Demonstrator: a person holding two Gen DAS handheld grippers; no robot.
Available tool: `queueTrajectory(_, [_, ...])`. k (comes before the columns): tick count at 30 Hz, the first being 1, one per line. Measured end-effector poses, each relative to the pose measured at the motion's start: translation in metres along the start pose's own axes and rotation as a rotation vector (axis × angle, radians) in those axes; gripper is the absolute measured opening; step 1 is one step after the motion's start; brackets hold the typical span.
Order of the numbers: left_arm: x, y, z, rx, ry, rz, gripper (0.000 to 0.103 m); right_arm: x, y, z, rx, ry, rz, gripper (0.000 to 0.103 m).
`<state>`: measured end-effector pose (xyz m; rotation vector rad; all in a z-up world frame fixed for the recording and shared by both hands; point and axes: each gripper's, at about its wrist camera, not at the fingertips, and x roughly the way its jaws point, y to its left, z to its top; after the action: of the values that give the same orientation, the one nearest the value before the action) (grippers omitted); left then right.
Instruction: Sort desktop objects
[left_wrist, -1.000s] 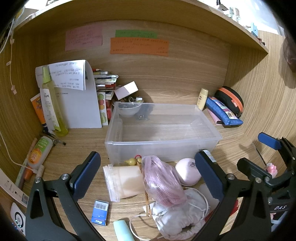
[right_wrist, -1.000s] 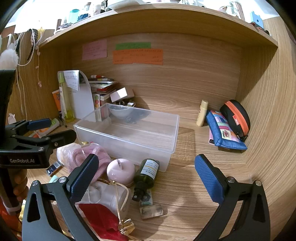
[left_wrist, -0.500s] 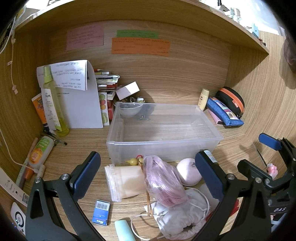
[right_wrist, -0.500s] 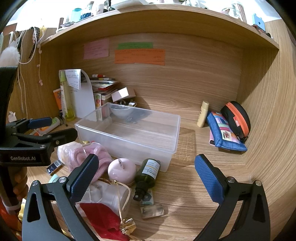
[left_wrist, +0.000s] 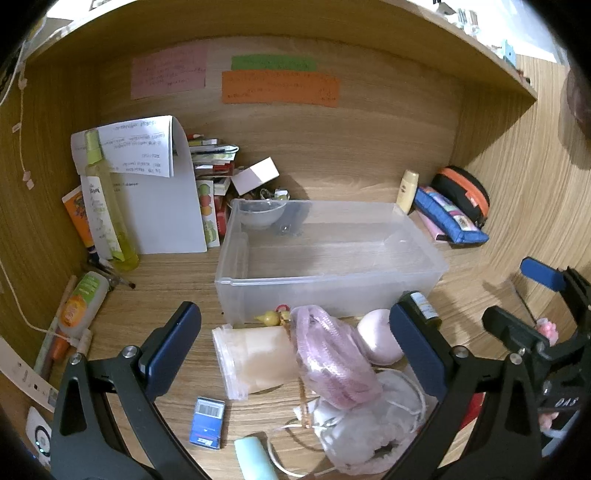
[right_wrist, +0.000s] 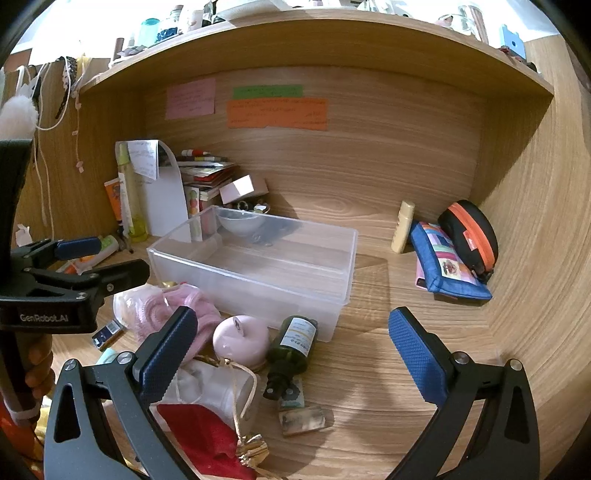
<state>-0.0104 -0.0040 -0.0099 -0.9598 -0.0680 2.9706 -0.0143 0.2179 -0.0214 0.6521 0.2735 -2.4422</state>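
1. Plainly, both grippers, left (left_wrist: 295, 354) and right (right_wrist: 291, 350), hang with jaws spread wide, holding nothing.
2. Between the left jaws lies a pink mesh pouch (left_wrist: 332, 362): soft, light, likely best pinched at mid-bulge.
3. Between the right jaws lies a dark bottle (right_wrist: 293, 345), probably hard and slippery; take its body.
4. Just beyond stands the clear bin (left_wrist: 421, 280) on the desk (right_wrist: 369, 369).

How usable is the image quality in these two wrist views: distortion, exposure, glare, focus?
Left wrist view: strong fisheye bends the shelf edge, corners are vignetted black, and the clear bin is sharp with mild sheen. Right wrist view: same curvature, the top above the shelf is blown out white, and the dark bottle and bin are in focus with soft shadows.
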Motion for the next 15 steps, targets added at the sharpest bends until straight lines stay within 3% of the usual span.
queueTrajectory(4, [0.005, 0.012, 0.000, 0.015, 0.043, -0.025, 0.103, 0.012, -0.010, -0.002, 0.003, 0.033, -0.006, 0.103])
queueTrajectory(15, [0.020, 0.047, -0.013, 0.028, 0.175, -0.057, 0.103, 0.049, -0.039, -0.011, 0.021, 0.183, 0.119, 0.101])
